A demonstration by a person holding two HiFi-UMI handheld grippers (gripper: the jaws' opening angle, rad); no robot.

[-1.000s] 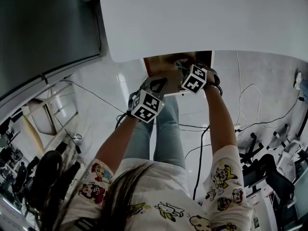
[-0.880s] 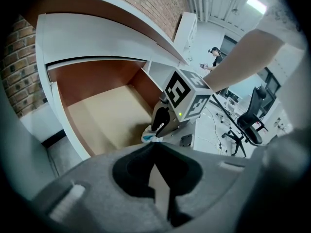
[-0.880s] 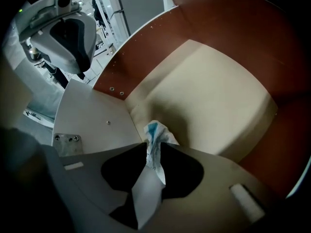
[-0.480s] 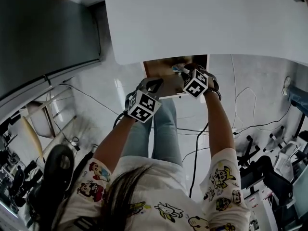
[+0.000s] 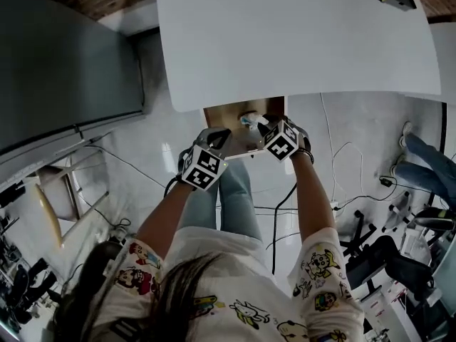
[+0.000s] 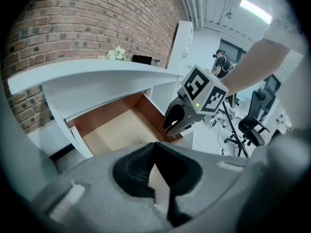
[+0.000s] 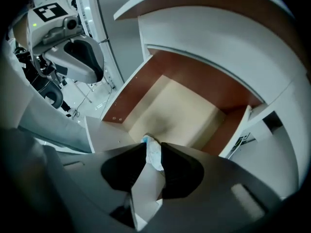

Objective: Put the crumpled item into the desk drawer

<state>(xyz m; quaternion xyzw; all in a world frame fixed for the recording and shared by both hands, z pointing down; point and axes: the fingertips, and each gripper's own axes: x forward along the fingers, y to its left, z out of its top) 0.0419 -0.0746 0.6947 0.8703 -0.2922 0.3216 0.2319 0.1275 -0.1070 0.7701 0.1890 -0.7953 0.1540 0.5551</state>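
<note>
The desk drawer [image 5: 226, 117] stands pulled out under the white desk top [image 5: 285, 41]; its tan floor [image 7: 187, 111] is bare. The crumpled item [image 7: 153, 153], a white wad with a blue patch, is pinched in my right gripper [image 7: 153, 149], which hangs over the drawer's front edge. In the head view the crumpled item [image 5: 248, 120] shows just ahead of the right gripper [image 5: 258, 124]. My left gripper [image 6: 155, 146] is shut with nothing in it and points at the drawer [image 6: 121, 130] from the front left. In the head view the left gripper [image 5: 216, 137] is at the drawer's front left corner.
A brick wall [image 6: 73, 28] rises behind the desk, with flowers [image 6: 115, 54] on top. Cables [image 5: 342, 155] lie on the pale floor, and office chairs [image 5: 377, 251] stand at the right. The person's legs in jeans [image 5: 231, 205] are below the drawer.
Both grippers have moved in toward the desk. The right one has carried the crumpled item from the drawer's right side to over its front edge. The left stays shut.
</note>
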